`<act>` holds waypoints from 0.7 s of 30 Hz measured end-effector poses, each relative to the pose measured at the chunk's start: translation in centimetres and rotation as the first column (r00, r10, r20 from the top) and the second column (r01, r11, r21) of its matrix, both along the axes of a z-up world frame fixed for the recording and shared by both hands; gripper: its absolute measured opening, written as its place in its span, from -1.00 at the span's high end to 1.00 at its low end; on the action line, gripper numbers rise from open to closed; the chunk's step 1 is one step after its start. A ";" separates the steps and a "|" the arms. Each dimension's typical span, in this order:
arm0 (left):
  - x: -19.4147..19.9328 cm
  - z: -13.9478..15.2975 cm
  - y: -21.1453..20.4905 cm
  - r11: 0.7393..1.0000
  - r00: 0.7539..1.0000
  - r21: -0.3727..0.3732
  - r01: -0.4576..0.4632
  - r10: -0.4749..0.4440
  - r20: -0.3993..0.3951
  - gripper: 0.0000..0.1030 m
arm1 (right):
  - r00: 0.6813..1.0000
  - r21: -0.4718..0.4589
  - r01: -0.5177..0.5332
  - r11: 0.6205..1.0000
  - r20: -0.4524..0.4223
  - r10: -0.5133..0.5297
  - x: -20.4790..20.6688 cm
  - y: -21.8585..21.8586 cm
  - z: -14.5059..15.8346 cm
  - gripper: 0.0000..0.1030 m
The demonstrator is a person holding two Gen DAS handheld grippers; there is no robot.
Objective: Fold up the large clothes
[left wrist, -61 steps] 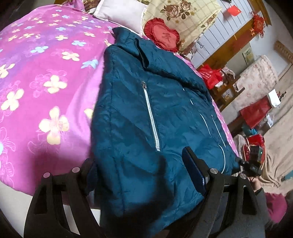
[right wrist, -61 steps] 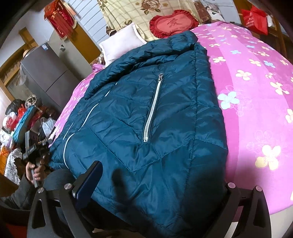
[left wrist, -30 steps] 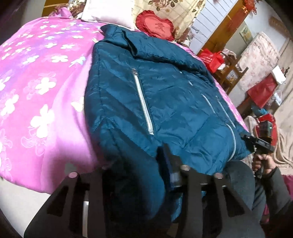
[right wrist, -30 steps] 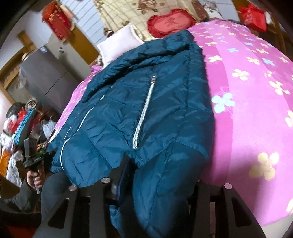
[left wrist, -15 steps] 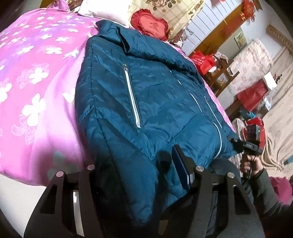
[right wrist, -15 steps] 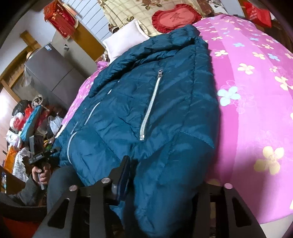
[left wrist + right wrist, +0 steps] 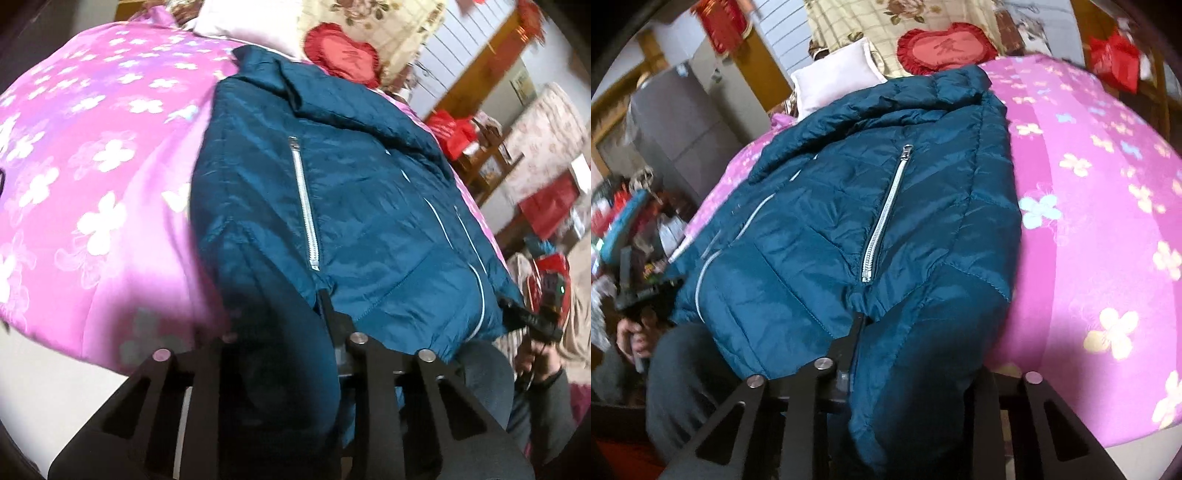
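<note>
The left gripper (image 7: pixel 280 332) and right gripper (image 7: pixel 912 354) each clamp the hem of the teal jacket (image 7: pixel 871 206), whose length runs straight away toward its collar.

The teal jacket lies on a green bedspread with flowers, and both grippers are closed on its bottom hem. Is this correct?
Not quite: the bedspread is pink with flowers, not green, as the right wrist view shows. The rest holds: the teal jacket lies on it, and the left gripper and right gripper are closed on its bottom hem.
</note>
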State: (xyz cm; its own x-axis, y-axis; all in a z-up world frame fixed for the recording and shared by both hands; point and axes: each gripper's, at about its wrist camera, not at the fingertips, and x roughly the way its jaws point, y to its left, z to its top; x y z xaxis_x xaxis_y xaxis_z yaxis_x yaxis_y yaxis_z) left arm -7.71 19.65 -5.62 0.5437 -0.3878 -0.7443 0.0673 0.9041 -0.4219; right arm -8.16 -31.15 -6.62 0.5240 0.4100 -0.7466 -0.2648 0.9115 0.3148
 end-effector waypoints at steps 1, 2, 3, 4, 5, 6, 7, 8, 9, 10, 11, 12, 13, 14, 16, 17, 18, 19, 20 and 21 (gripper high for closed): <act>0.0 0.1 -0.1 1.000 1.000 0.013 -0.009 0.009 0.002 0.64 | 1.000 -0.008 0.003 1.000 0.012 -0.003 -0.1 0.2 0.2 0.63; -0.1 0.4 -0.3 0.999 1.000 0.043 -0.018 0.017 0.015 0.67 | 1.000 -0.017 0.009 1.000 0.027 -0.009 -0.3 0.3 0.4 0.67; -0.1 0.8 -0.5 0.997 0.999 0.068 -0.022 0.020 0.027 0.69 | 0.999 -0.024 0.014 1.000 0.045 -0.013 -0.6 0.4 0.6 0.68; 0.0 1.3 -0.6 0.996 0.999 0.082 -0.024 0.021 0.038 0.69 | 0.998 -0.028 0.020 0.999 0.064 -0.018 -0.8 0.6 0.9 0.70; 0.1 1.7 -0.4 0.996 0.998 0.086 -0.032 0.028 0.051 0.70 | 0.996 -0.029 0.033 0.999 0.086 -0.030 -1.1 0.6 1.2 0.70; 0.2 2.2 -0.2 0.995 0.997 0.086 -0.047 0.042 0.066 0.70 | 0.994 -0.016 0.045 0.999 0.098 -0.043 -1.3 0.6 1.4 0.70; 0.5 2.7 0.1 0.994 0.995 0.091 -0.062 0.055 0.079 0.70 | 0.994 0.002 0.047 0.999 0.098 -0.046 -1.4 0.5 1.5 0.70; 0.6 2.9 0.3 0.992 0.994 0.099 -0.073 0.064 0.088 0.70 | 0.994 0.016 0.043 0.999 0.096 -0.044 -1.5 0.5 1.5 0.70; 0.8 2.8 0.4 0.991 0.994 0.111 -0.080 0.071 0.085 0.70 | 0.996 0.025 0.038 0.999 0.086 -0.040 -1.6 0.6 1.3 0.70; 0.9 2.6 0.3 0.989 0.994 0.122 -0.086 0.077 0.075 0.70 | 0.996 0.024 0.036 0.999 0.076 -0.038 -1.6 0.6 1.1 0.70; 1.0 2.1 -0.1 0.984 0.995 0.152 -0.088 0.081 0.053 0.69 | 0.998 0.020 0.040 0.999 0.055 -0.041 -1.4 0.7 0.8 0.70; 0.9 1.7 -0.6 0.978 0.995 0.187 -0.092 0.085 0.042 0.68 | 0.999 0.014 0.048 0.999 0.022 -0.049 -1.1 0.7 0.3 0.70; 0.8 1.3 -1.2 0.970 0.995 0.222 -0.099 0.092 0.042 0.68 | 0.999 0.007 0.050 0.999 0.011 -0.050 -0.9 0.6 0.1 0.70; 0.7 1.1 -1.7 0.964 0.994 0.245 -0.105 0.097 0.045 0.66 | 0.999 0.000 0.050 0.999 0.006 -0.050 -0.7 0.6 0.0 0.70; 0.3 0.6 -2.6 0.946 0.992 0.298 -0.128 0.115 0.059 0.64 | 0.999 -0.008 0.053 0.999 -0.007 -0.053 -0.5 0.5 -0.3 0.70; 0.2 0.5 -2.8 0.940 0.990 0.313 -0.137 0.123 0.065 0.63 | 0.998 -0.005 0.053 0.999 -0.021 -0.053 -0.4 0.5 -0.5 0.68; 0.1 0.4 -3.1 0.933 0.989 0.330 -0.143 0.127 0.070 0.63 | 0.998 0.004 0.055 0.998 -0.023 -0.055 -0.3 0.3 -0.5 0.68; 0.1 0.3 -3.4 0.926 0.989 0.348 -0.147 0.129 0.075 0.63 | 0.998 0.009 0.056 0.998 -0.025 -0.056 -0.3 0.3 -0.5 0.68; 0.2 0.3 -3.5 0.921 0.988 0.358 -0.151 0.131 0.078 0.61 | 0.998 0.015 0.058 0.998 -0.027 -0.057 -0.3 0.2 -0.6 0.67; 0.1 0.2 -3.6 0.917 0.988 0.368 -0.153 0.133 0.081 0.61 | 0.998 0.019 0.058 0.998 -0.029 -0.057 -0.3 0.2 -0.6 0.67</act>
State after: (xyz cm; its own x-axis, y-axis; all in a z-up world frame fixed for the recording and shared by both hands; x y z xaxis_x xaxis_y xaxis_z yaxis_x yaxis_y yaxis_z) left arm -7.57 16.06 -5.39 0.6157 -0.0035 -0.7880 -0.0613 0.9967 -0.0523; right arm -8.46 -30.99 -7.21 0.5260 0.3946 -0.7534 -0.2030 0.9185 0.3394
